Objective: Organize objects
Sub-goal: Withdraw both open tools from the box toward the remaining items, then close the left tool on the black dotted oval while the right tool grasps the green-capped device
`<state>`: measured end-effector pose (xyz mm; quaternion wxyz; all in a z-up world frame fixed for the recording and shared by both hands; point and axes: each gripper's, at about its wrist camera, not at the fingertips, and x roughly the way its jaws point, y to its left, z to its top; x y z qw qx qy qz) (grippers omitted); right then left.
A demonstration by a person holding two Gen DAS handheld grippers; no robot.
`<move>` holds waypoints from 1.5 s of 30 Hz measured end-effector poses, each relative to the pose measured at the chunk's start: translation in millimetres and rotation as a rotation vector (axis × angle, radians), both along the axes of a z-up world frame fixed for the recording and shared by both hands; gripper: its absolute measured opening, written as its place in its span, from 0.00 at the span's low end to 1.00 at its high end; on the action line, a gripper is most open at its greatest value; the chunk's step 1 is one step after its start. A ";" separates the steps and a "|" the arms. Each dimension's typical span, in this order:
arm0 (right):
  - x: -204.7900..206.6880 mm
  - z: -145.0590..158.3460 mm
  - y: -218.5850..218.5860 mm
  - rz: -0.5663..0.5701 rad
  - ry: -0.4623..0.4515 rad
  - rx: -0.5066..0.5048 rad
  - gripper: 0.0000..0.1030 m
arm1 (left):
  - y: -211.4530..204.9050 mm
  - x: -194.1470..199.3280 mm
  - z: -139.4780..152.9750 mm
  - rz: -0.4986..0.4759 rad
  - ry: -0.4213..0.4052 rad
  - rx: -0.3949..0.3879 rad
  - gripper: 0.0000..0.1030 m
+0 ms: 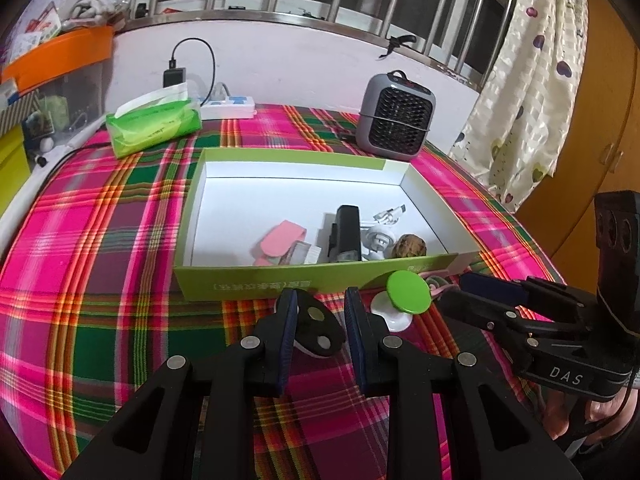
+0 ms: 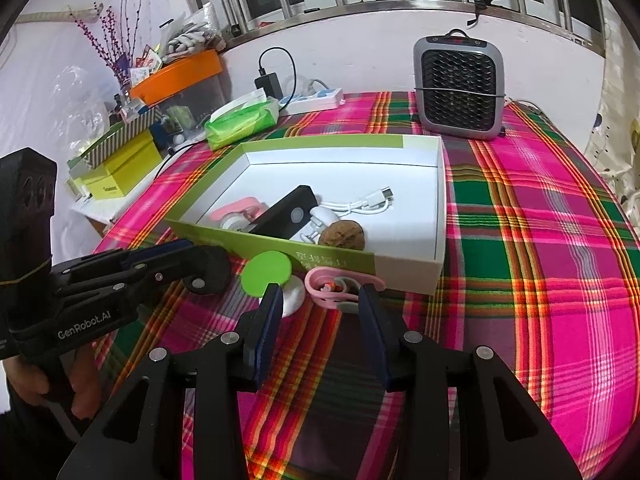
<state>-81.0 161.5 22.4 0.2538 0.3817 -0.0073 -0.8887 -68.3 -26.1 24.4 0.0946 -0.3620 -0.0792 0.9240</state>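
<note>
Your left tool point(image 1: 320, 316) sits released around the black disc point(image 1: 318, 330) at lower centre; your right tool point(image 2: 320, 312), also released, faces the pink clip point(image 2: 340, 284). Clench, then lift into the box point(image 1: 280, 280).

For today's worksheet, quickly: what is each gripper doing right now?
Left gripper: open around a black oval object with metal discs, not clamped.
Right gripper: open, holding nothing.

We hold both black two-finger grippers low before the green-walled cardboard box point(image 1: 280, 276): left gripper point(image 1: 320, 312) jaws parted around a black oval object point(image 1: 318, 330), right gripper point(image 2: 320, 304) jaws parted.
</note>
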 end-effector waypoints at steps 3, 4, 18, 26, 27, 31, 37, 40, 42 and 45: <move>0.5 0.2 -2.2 0.005 0.002 0.000 0.40 | -3.2 -0.2 -0.1 0.014 0.001 -0.001 0.22; 0.7 0.3 -2.9 0.007 0.002 0.001 0.39 | -4.3 -0.8 -1.0 0.022 -0.004 -0.004 0.22; 2.3 0.5 -15.6 0.044 0.007 0.008 0.40 | -4.2 -5.5 -9.4 0.018 -0.041 -0.007 0.27; 1.4 0.2 -18.4 0.052 0.008 0.013 0.40 | -5.1 -8.9 -14.6 0.019 -0.079 0.010 0.27; 1.1 0.0 -19.2 0.054 0.008 0.014 0.40 | -5.8 -9.3 -15.1 0.020 -0.083 0.015 0.27; 0.0 -0.2 -22.2 0.060 0.006 0.017 0.40 | -6.5 -11.8 -18.1 0.017 -0.101 0.026 0.27; -2.0 -0.7 -27.1 0.071 0.001 0.027 0.40 | -5.6 -13.9 -19.1 0.013 -0.110 0.035 0.27; -2.1 -0.7 -29.3 0.075 0.005 0.034 0.40 | -6.6 -14.9 -19.3 0.016 -0.110 0.043 0.27; -2.3 -0.8 -31.2 0.075 0.007 0.039 0.40 | -7.5 -14.2 -19.0 0.018 -0.107 0.048 0.26; -2.5 -0.9 -32.5 0.076 0.011 0.047 0.40 | -8.0 -12.8 -17.7 0.019 -0.097 0.053 0.23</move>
